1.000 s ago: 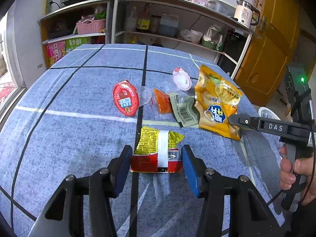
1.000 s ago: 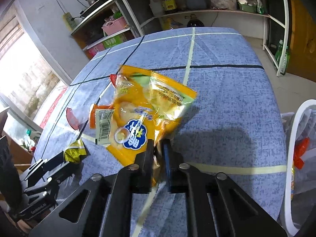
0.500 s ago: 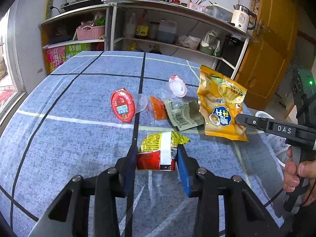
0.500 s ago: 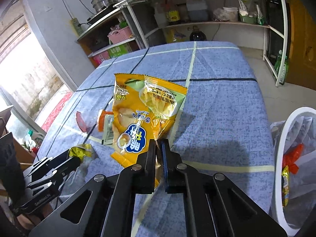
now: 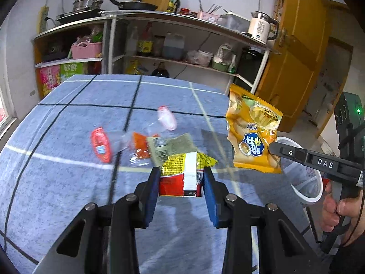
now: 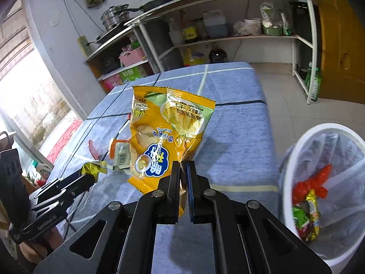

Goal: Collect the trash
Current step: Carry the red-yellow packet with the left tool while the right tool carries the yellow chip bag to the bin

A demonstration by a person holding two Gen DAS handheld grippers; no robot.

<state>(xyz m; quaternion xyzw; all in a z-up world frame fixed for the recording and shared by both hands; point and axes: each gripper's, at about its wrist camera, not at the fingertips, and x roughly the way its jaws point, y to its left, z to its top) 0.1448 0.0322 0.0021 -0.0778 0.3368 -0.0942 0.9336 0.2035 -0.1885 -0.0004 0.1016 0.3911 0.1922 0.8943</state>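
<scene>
- The right gripper (image 6: 183, 173) has its jaws pressed together on the lower corner of a yellow chip bag (image 6: 164, 134), which hangs clear of the blue tablecloth (image 6: 237, 123).
- In the left wrist view the same chip bag (image 5: 253, 130) hangs at the right, past the table's edge, pinched by the right gripper (image 5: 273, 148), whose handle sits in the person's hand (image 5: 340, 207).
- The left gripper (image 5: 181, 179) pinches a red and yellow snack wrapper (image 5: 182, 171) between its blue pads (image 5: 208, 189); the wrapper looks lifted off the cloth.
- Left on the tablecloth (image 5: 68, 178), from left to right: a red lid (image 5: 100, 145), an orange sachet (image 5: 140, 146), a grey-green barcode wrapper (image 5: 170, 147), and farther off a clear pinkish cup (image 5: 166, 121).
- A white bin (image 6: 294, 150) with a clear liner stands on the floor to the right of the table, holding red, green and yellow wrappers (image 6: 308, 201).
</scene>
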